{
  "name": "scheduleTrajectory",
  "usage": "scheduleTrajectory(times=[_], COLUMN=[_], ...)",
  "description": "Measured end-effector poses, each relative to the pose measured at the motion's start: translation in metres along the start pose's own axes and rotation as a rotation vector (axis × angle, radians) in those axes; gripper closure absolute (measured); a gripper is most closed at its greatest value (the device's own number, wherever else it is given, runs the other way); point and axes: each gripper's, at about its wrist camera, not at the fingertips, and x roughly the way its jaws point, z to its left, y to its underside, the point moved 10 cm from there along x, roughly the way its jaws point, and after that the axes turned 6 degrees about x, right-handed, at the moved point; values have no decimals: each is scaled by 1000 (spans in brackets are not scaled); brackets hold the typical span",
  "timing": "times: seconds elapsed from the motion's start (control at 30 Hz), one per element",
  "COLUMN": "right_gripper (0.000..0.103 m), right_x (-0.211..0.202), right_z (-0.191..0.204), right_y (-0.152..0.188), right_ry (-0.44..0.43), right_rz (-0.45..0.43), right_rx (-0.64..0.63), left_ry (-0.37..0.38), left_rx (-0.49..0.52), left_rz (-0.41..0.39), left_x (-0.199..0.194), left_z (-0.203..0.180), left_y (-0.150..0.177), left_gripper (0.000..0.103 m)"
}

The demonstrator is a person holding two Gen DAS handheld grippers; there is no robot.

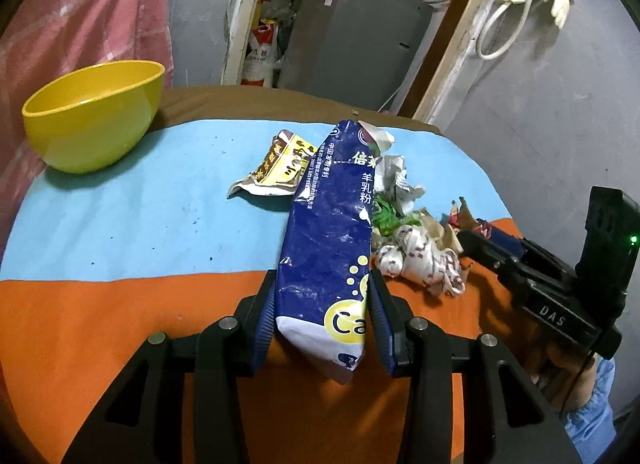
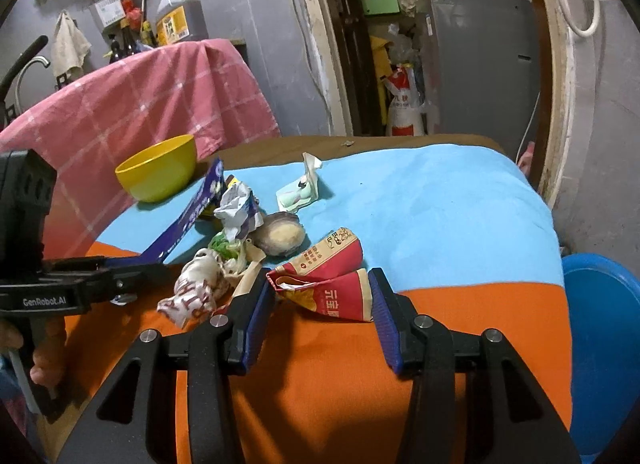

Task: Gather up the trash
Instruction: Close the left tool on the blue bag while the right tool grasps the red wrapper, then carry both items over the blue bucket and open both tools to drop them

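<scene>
A long blue milk-powder bag [image 1: 328,203] is pinched at its lower end between the blue pads of my left gripper [image 1: 322,280]; it slants up over the table, also seen as the blue bag [image 2: 192,215] in the right wrist view. My right gripper [image 2: 320,278] is shut on a crumpled red paper packet [image 2: 332,288] lying on the orange cloth. Between the two lies a trash pile: a white wad with red print [image 1: 424,260], grey crumpled paper [image 2: 236,211], green scraps and a brown-yellow wrapper [image 1: 280,167].
A yellow bowl [image 1: 96,115] stands at the table's far left, by a pink checked cloth [image 2: 160,95]. A pale green wrapper [image 2: 300,191] and a round shell-like thing [image 2: 280,236] lie on the blue cloth. A blue basin [image 2: 604,344] sits below the table's right edge.
</scene>
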Motion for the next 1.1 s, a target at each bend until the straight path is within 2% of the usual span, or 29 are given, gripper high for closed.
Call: scheduleTrajectory(times=[0.17, 0.4, 0.5, 0.63, 0.73, 0.87, 1.0, 1.1], right_gripper=[58, 58, 58, 58, 58, 58, 57, 57], right_x=[-12, -41, -61, -90, -108, -128, -144, -149], right_z=[-5, -16, -25, -46, -72, -116, -166, -199], right_y=[-2, -22, -34, -48, -53, -51, -38, -23], right_ry=[28, 70, 113, 193, 247, 305, 383, 415], right_rz=[-63, -217, -304, -404, -444, -466, -447, -408], right_rx=[-5, 0, -3, 8, 50, 149, 272, 357], left_ry=[11, 0, 34, 104, 157, 218, 247, 232], left_rx=[14, 58, 81, 118, 132, 159, 197, 229], left_rz=[-34, -150, -187, -198, -179, -106, 1, 74], left_x=[-5, -19, -17, -4, 11, 44, 82, 110], left_z=[-12, -37, -61, -105, -135, -178, -221, -243], left_y=[3, -14, -31, -54, -64, -75, -76, -66], left_gripper=[67, 68, 68, 68, 68, 67, 67, 67])
